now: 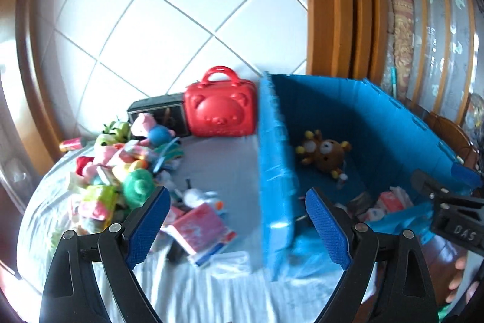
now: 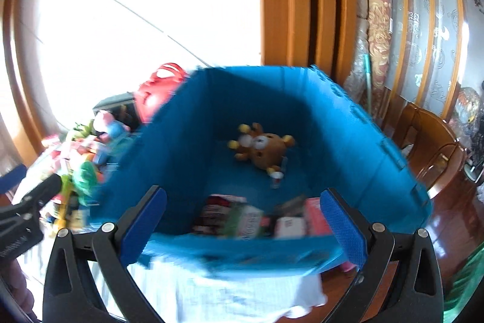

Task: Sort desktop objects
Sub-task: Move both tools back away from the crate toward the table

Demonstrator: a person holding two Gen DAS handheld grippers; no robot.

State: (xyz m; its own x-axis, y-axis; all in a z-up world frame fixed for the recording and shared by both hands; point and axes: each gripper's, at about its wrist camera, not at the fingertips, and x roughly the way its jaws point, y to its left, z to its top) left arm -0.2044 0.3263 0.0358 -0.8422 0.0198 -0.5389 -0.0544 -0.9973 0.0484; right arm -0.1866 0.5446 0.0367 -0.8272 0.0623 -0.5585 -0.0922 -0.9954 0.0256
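- Over the tabletop [image 1: 217,159], both tools hang wide apart, empty: left tool [image 1: 237,227], right tool [image 2: 243,227].
- Blue bin [image 2: 181,141] already holds a bear plush [image 2: 266,149] and packets; toy pile [image 1: 121,165] sits left. Mid-sort I'd guess, so next grab needs a toy singled out.

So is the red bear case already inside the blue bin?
No, the red bear case stands on the table outside the blue bin, against its left wall; only the brown plush and packets lie inside.

The right gripper [image 2: 243,220] hangs wide open over the blue bin [image 2: 187,147], where a brown plush bear [image 2: 266,150] lies above blurred packets [image 2: 251,220].
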